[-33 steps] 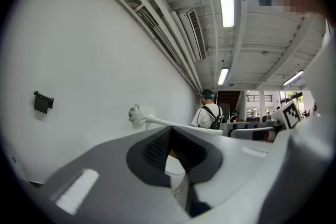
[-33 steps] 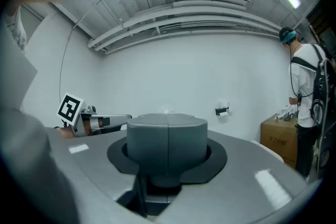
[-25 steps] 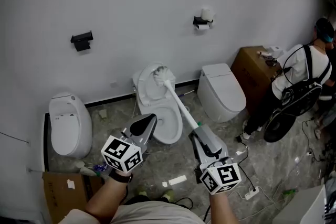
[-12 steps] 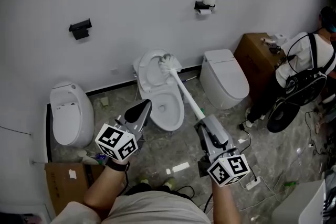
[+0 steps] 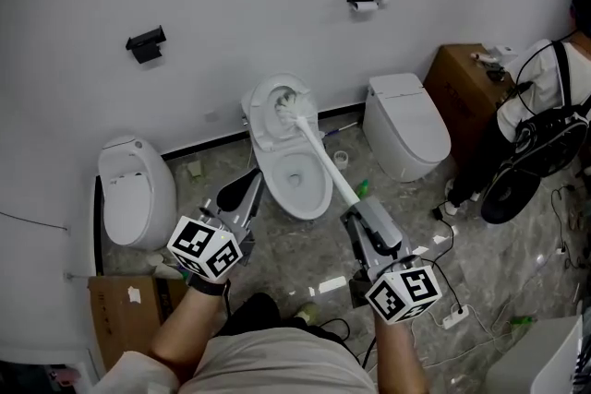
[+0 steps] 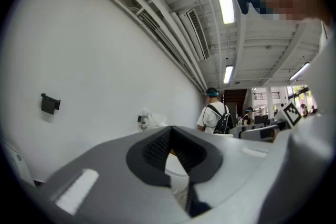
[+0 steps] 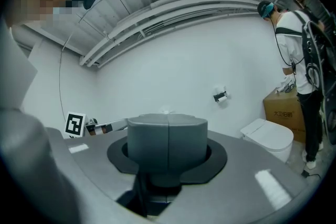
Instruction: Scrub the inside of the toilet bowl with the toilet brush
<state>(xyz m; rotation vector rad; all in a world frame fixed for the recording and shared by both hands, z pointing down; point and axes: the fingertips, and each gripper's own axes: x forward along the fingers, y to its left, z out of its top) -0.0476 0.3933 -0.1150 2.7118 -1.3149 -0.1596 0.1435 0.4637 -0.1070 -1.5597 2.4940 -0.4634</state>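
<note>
The white toilet [image 5: 319, 198] stands by the wall with its lid [image 5: 262, 117] raised. My right gripper [image 5: 356, 215] is shut on the long white handle [image 5: 323, 165] of the toilet brush. The handle slants up-left across the bowl, and the bristle head [image 5: 293, 105] hangs in front of the raised lid, above the bowl's back edge. In the right gripper view the pads [image 7: 168, 136] are pressed together, with only the brush tip [image 7: 167, 111] showing above them. My left gripper [image 5: 246, 185] is shut and holds nothing, at the bowl's left side.
A second toilet [image 5: 137, 194] stands to the left and a third [image 5: 406, 134] to the right. A person [image 5: 545, 120] stands by a cardboard box [image 5: 466, 74] at the far right. A green bottle [image 5: 362, 189], cables and a power strip [image 5: 457, 316] lie on the floor.
The whole view has shifted, so the toilets sit higher in the frame. The brush head stays in front of the raised lid. Both grippers remain shut.
</note>
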